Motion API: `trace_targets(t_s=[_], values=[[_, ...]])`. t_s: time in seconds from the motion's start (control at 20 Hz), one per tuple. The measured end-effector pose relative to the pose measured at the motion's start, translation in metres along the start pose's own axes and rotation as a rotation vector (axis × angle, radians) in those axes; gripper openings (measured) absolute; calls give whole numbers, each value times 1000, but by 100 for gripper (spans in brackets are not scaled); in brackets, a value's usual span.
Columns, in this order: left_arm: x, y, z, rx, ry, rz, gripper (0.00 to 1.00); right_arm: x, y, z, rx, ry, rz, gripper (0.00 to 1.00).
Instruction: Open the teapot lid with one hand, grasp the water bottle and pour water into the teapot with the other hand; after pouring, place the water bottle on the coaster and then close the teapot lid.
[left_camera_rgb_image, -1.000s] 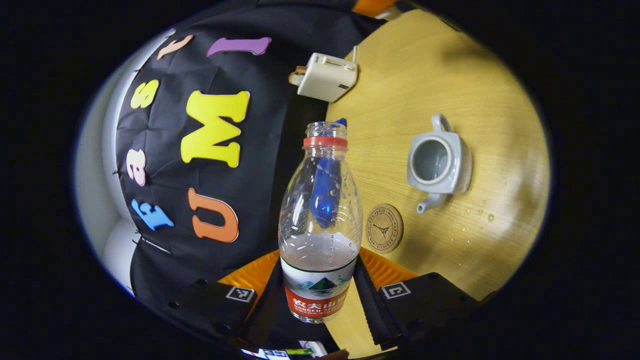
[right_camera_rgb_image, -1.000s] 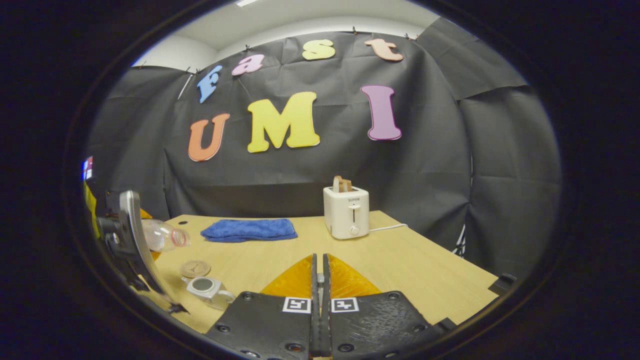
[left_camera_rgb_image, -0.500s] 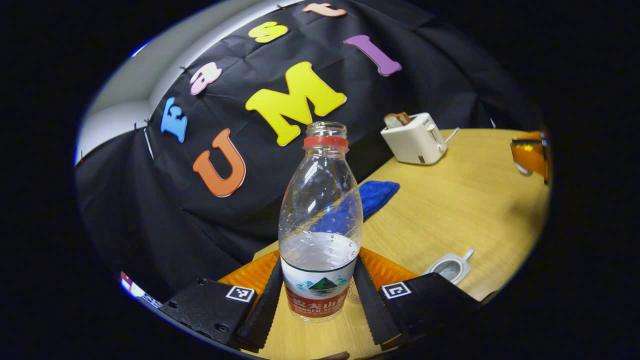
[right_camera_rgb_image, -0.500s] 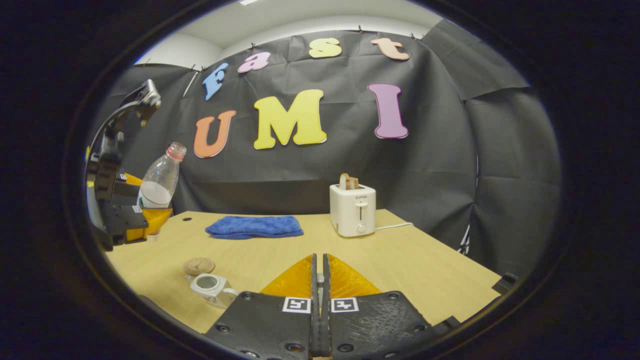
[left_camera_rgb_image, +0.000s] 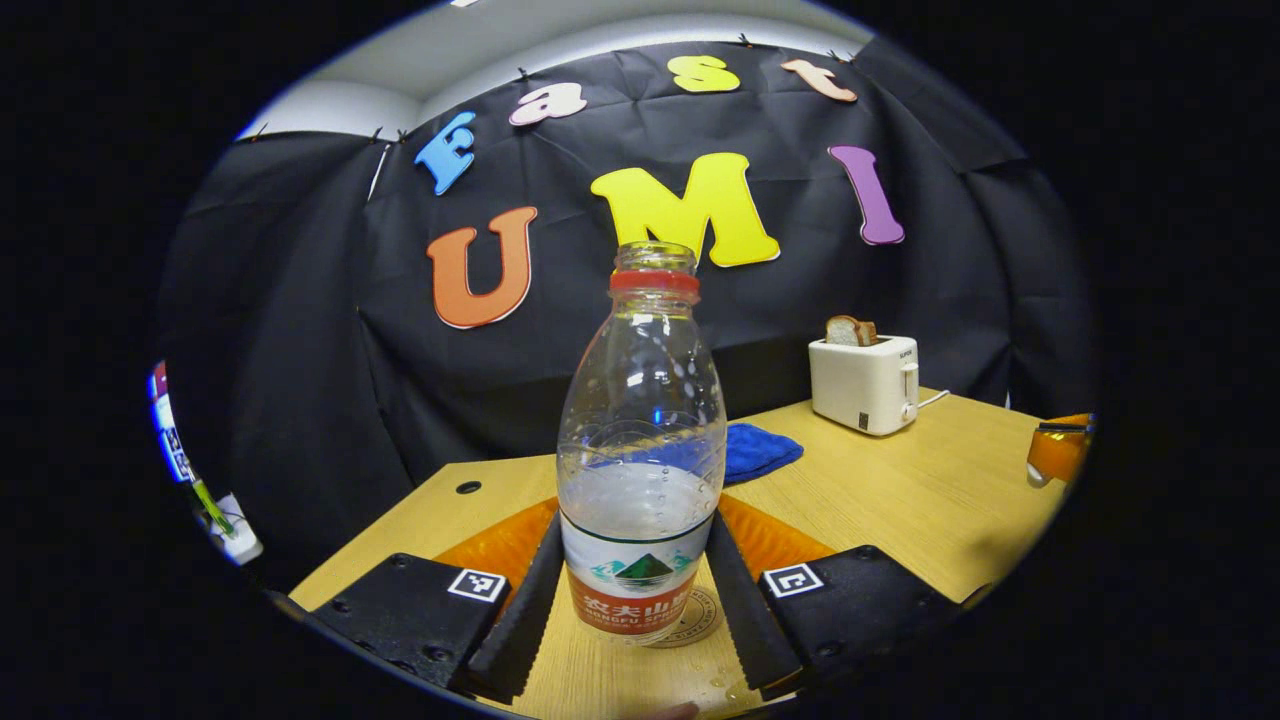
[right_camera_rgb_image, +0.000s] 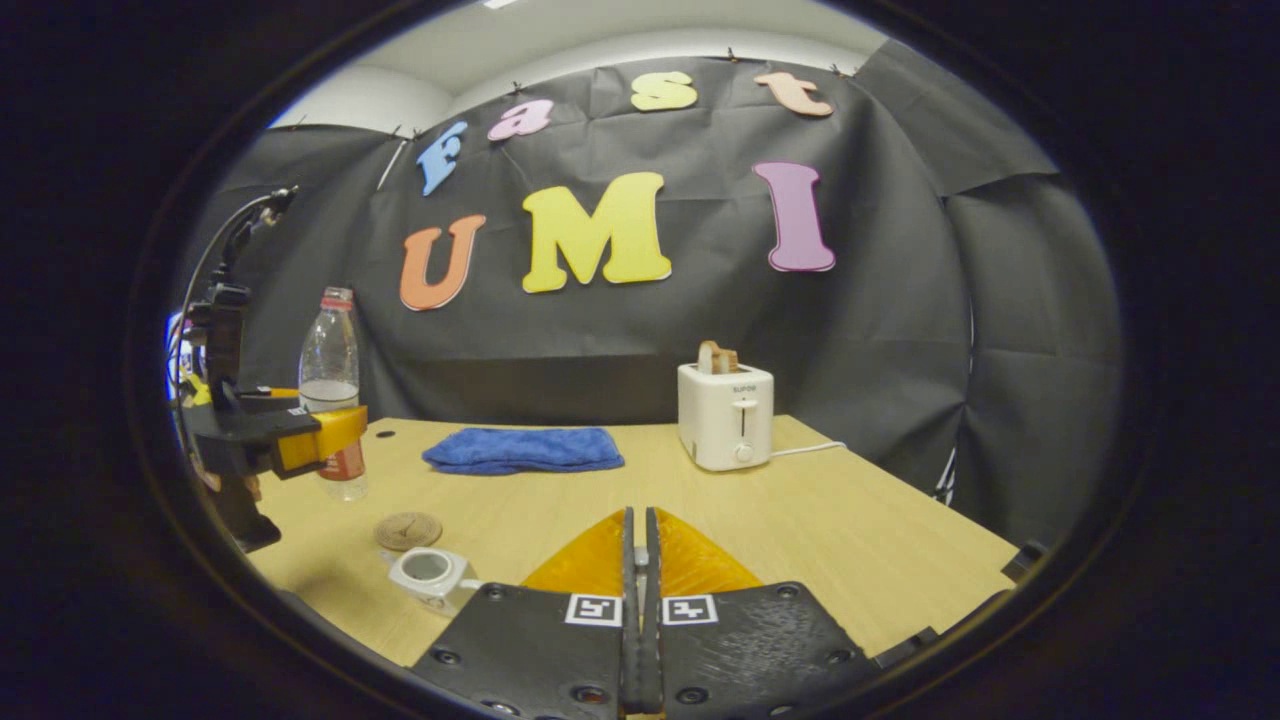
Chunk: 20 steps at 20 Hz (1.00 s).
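Pale wooden worktop (right_camera_rgb_image: 800, 520) carries a white toaster (right_camera_rgb_image: 726, 429) and a blue cloth (right_camera_rgb_image: 522, 450) near its far edge. Toward the near left corner, an open white teapot (right_camera_rgb_image: 428, 574) sits beside a round coaster (right_camera_rgb_image: 408, 529). The left gripper (left_camera_rgb_image: 636, 600) has its jaws clamped on an upright, uncapped water bottle (left_camera_rgb_image: 641, 450), held above the coaster. The right gripper (right_camera_rgb_image: 637, 620) has its jaws pressed together; whether they pinch anything cannot be told.

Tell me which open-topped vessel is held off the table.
The water bottle, gripped by the left gripper above the coaster; the teapot sits on the table.
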<state>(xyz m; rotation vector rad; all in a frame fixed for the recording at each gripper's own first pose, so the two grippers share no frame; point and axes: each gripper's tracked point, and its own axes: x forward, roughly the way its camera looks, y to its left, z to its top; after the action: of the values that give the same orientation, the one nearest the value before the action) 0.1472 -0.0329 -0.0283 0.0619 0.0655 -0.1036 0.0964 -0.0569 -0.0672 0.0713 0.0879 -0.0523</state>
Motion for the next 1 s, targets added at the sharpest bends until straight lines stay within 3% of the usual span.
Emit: trace_targets(t_s=[0.45, 0.7, 1.0], values=[[38, 2, -50, -201, 28, -41, 79, 10, 13, -13, -43, 21, -21, 0], [45, -18, -40, -205, -4, -97, 79, 12, 26, -24, -54, 41, -7, 0], [51, -18, -54, -136, 11, -90, 79, 10, 29, -30, -70, 49, 4, 0]])
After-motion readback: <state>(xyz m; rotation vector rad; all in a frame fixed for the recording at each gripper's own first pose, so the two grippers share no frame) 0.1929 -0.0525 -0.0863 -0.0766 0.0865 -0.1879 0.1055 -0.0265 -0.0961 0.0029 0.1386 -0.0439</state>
